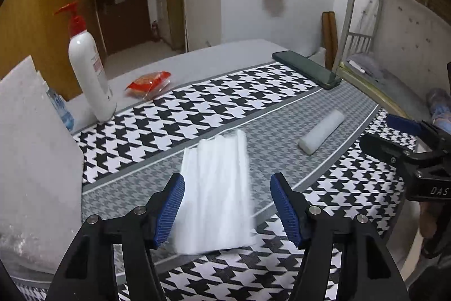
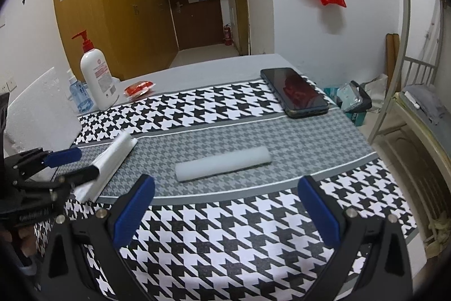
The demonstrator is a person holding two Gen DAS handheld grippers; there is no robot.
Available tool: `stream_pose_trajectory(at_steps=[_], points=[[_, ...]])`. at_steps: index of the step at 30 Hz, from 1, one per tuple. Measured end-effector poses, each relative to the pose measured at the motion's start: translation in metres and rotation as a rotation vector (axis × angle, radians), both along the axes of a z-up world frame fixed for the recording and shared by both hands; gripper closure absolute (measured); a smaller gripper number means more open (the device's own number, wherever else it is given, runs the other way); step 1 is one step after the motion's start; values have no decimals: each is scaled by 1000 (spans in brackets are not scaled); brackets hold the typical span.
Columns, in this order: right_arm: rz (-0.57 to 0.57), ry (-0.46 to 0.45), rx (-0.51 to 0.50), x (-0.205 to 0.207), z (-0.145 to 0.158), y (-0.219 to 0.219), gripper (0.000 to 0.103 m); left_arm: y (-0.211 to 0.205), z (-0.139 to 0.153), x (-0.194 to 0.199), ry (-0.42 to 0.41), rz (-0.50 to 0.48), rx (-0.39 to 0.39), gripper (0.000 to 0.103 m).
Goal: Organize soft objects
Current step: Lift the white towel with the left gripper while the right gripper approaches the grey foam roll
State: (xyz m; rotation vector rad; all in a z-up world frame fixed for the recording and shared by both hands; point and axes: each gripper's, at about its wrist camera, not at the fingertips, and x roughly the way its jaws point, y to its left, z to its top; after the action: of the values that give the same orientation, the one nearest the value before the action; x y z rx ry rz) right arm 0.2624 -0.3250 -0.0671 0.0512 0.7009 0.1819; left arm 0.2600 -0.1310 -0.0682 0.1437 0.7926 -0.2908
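Observation:
A folded white foam sheet [image 1: 217, 188], blurred in the left wrist view, lies on the houndstooth cloth [image 1: 197, 109] between the fingers of my left gripper [image 1: 227, 205]. Both blue pads stand off its edges, so this gripper is open. From the right wrist view the same sheet [image 2: 112, 160] shows as a long white strip beside the left gripper [image 2: 84, 162]. A white foam roll [image 2: 222, 164] lies crosswise on the grey band just ahead of my right gripper [image 2: 225, 181], which is wide open and holds nothing. The roll [image 1: 321, 131] also sits right of the sheet, near the right gripper [image 1: 380, 131].
A white pump bottle [image 1: 90, 75] with a red top, a small blue bottle [image 2: 79, 95] and a red packet [image 1: 149, 83] stand at the back left. A dark phone [image 2: 296, 93] lies back right. A grey foam slab [image 1: 33, 145] leans at the left. A metal bed frame [image 2: 417, 103] lies beyond the table's right edge.

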Motion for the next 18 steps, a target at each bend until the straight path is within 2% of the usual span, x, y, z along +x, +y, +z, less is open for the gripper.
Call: stream_pose_trajectory(at_steps=[4, 9, 13, 15, 17, 18], points=[[16, 16, 9, 4, -3, 4, 0, -4, -10, 11, 43, 13, 26, 38], [55, 30, -26, 13, -5, 14, 1, -2, -26, 24, 102, 41, 48, 38], [95, 41, -36, 22, -3, 19, 1, -1, -32, 27, 119, 42, 38, 39], [100, 51, -29, 26, -3, 21, 1, -2, -32, 27, 121, 29, 30, 48], [96, 66, -38, 29, -4, 23, 0, -5, -31, 27, 111, 18, 36, 66], [95, 74, -39, 30, -5, 25, 0, -7, -31, 26, 103, 14, 41, 72]])
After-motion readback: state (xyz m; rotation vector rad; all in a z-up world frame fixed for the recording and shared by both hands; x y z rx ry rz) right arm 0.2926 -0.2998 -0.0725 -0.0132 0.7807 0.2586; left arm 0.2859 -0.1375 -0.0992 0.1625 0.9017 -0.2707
